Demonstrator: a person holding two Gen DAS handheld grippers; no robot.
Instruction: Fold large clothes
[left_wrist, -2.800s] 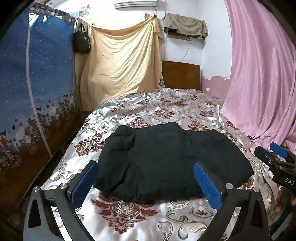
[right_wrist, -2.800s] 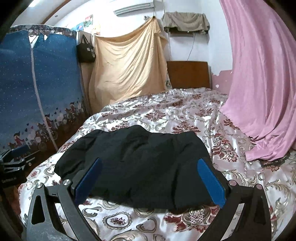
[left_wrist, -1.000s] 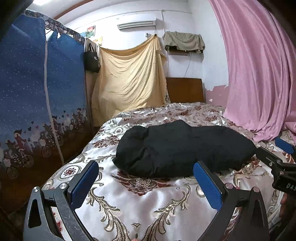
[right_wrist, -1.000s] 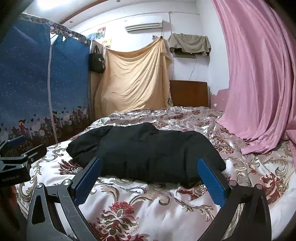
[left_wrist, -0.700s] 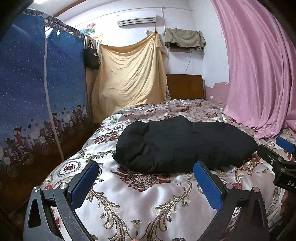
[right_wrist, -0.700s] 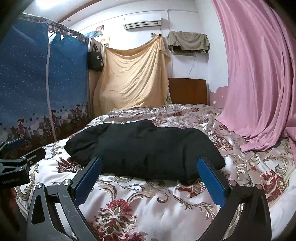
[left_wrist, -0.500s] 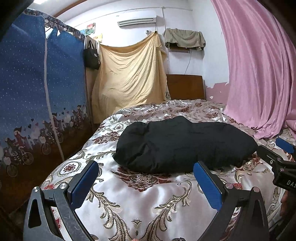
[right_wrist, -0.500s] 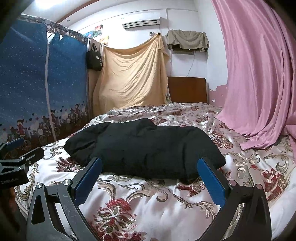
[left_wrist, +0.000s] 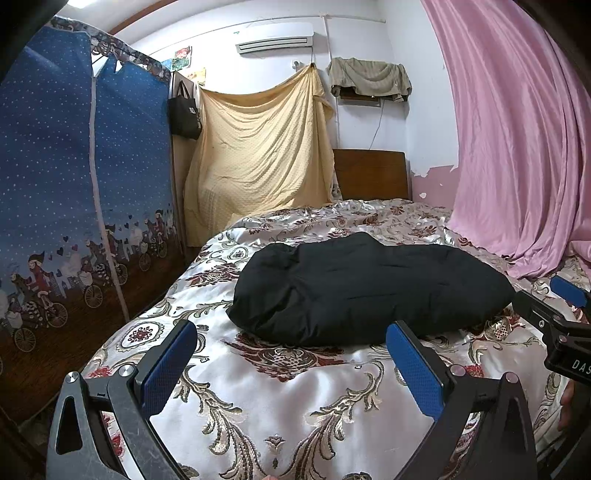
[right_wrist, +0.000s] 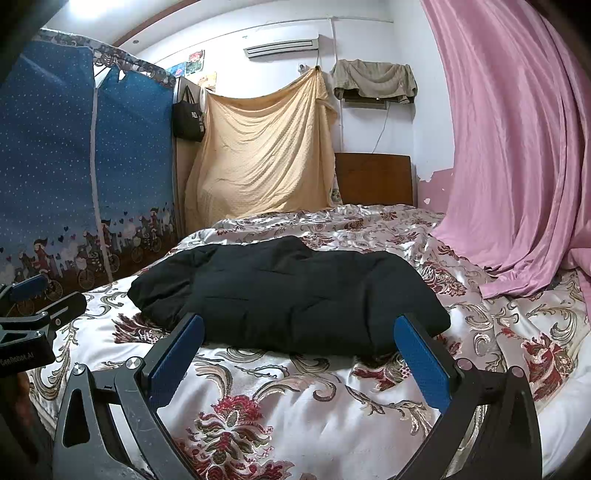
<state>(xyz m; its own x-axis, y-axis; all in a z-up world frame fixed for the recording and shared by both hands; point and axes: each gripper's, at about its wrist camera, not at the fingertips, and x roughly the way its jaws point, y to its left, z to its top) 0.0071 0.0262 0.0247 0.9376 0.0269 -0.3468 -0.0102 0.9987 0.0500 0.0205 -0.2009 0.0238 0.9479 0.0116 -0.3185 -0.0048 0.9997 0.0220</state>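
Since the earlier frame I have drawn both grippers back and low, off the black garment (left_wrist: 369, 288), which lies folded mid-bed on the floral bedspread (left_wrist: 295, 398). My left gripper (left_wrist: 291, 356) and right gripper (right_wrist: 299, 350) hang wide open and empty, the bundle at 12 o'clock; I judge folding finished.

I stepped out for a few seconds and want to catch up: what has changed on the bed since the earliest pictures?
Both grippers, the left gripper and the right gripper, have drawn back and dropped lower: they looked down on the folded black padded garment before and now see it from the side, with more floral satin bedspread in front. Nothing was gripped or released. Both stay open; the garment lies where it was.
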